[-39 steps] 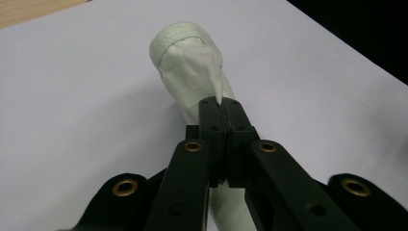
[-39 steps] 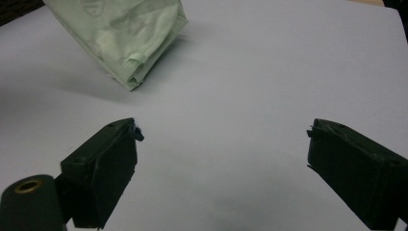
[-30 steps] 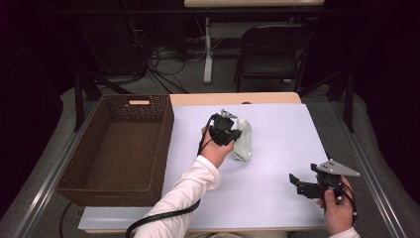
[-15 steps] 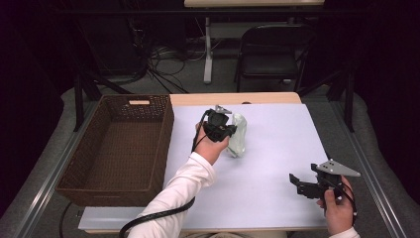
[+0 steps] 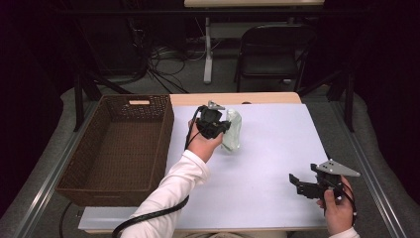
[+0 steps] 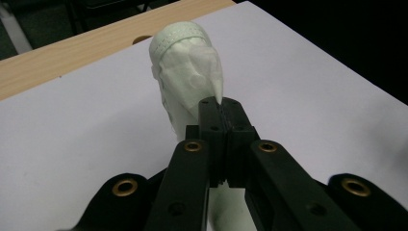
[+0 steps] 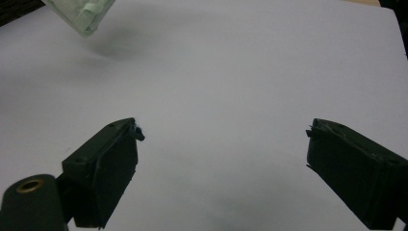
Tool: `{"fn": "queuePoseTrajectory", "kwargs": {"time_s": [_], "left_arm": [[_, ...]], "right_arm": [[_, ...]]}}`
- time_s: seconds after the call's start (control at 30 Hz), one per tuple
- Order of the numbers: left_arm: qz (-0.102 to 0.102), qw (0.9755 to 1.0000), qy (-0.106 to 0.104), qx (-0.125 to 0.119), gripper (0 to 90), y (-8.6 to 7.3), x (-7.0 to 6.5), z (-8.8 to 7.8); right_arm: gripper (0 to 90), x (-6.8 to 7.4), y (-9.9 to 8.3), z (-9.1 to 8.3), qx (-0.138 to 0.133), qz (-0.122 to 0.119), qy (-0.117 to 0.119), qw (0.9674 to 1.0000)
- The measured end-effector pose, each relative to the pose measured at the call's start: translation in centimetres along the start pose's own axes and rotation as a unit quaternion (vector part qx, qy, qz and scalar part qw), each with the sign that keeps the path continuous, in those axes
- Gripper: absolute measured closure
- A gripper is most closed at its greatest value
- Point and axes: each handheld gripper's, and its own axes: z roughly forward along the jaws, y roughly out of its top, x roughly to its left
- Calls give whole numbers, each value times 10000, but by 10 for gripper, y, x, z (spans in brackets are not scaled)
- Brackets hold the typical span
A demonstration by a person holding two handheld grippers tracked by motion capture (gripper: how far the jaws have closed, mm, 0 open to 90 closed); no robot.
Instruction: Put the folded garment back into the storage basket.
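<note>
White-sleeved arm outstretched | left claw [image 6: 222,108] pinching sock [image 6: 187,67] | right claw [image 7: 221,144] agape

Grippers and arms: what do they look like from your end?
Both are black two-jaw tools. The left gripper has brass-ringed pivot holes and trails a black cable beside a white sleeve. The right gripper carries a grey three-cornered plate and blocky jaws.

From my feed I see a dim room: grey carpet floor [image 5: 317,94], a black folding chair [image 5: 271,54] behind the bench [image 5: 277,148], tangled cables [image 5: 163,62] beside a white table leg [image 5: 208,54].
</note>
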Motion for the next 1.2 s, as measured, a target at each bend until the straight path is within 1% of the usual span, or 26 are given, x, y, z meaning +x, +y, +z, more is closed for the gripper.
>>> {"fn": "queuePoseTrajectory", "kwargs": {"time_s": [0.2, 0.23, 0.27, 0.37, 0.43, 0.5, 0.53, 0.67, 0.77, 0.83, 0.87, 0.93, 0.97, 1.0, 1.03, 1.07, 1.1, 1.2], "left_arm": [[49, 10000, 49, -28, 892, 3, 4, -9], [26, 10000, 39, -17, 892, 4, 4, -11], [44, 10000, 56, -22, 892, 5, 5, -14], [77, 9999, 71, -107, 892, 8, 6, -21], [41, 9999, 91, -121, 892, 9, 6, -25], [110, 9998, 105, -144, 892, 11, 7, -32], [110, 9998, 105, -144, 892, 11, 7, -32], [135, 9996, 168, -197, 892, 13, 9, -41], [147, 9995, 176, -234, 892, 14, 11, -48], [151, 9995, 188, -220, 892, 14, 13, -53], [135, 9993, 207, -275, 892, 14, 14, -54], [146, 9993, 221, -276, 891, 14, 16, -59], [120, 9992, 230, -289, 891, 14, 17, -62], [144, 9992, 240, -285, 891, 14, 19, -65], [123, 9991, 251, -331, 892, 13, 20, -67], [104, 9992, 246, -298, 892, 13, 21, -70], [111, 9990, 271, -339, 891, 13, 23, -72], [107, 9988, 313, -355, 891, 12, 27, -80]], "right_arm": [[102, -1, 0, 0, -17, -12, 9, 10000], [102, -1, 0, 0, -17, -12, 9, 10000], [102, 0, 0, 0, 4, 33, 24, 10000], [102, 0, 0, 0, 5, 32, 20, 10000], [102, 0, 0, 0, -1, 33, 18, 10000], [102, -1, 0, 0, -8, 20, 20, 10000], [102, -1, 0, 0, -8, 20, 20, 10000], [102, 0, 0, 0, -4, 12, 16, 10000], [102, 0, 0, 0, -22, -18, 0, 10000], [102, -1, 0, 0, -30, -16, 1, 10000], [102, -1, 0, 0, -26, -5, -7, 10000], [102, -1, 0, 0, -24, 1, -4, 10000], [102, -1, 0, 0, -21, 10, -9, 10000], [102, -1, 0, 0, -21, 10, -9, 10000], [102, -1, 0, 0, -24, 11, -8, 10000], [102, 0, -1, 0, -41, 33, -16, 10000], [102, 0, -1, 0, -37, 29, -21, 10000], [102, -1, -1, 0, -39, 37, -22, 10000]]}}
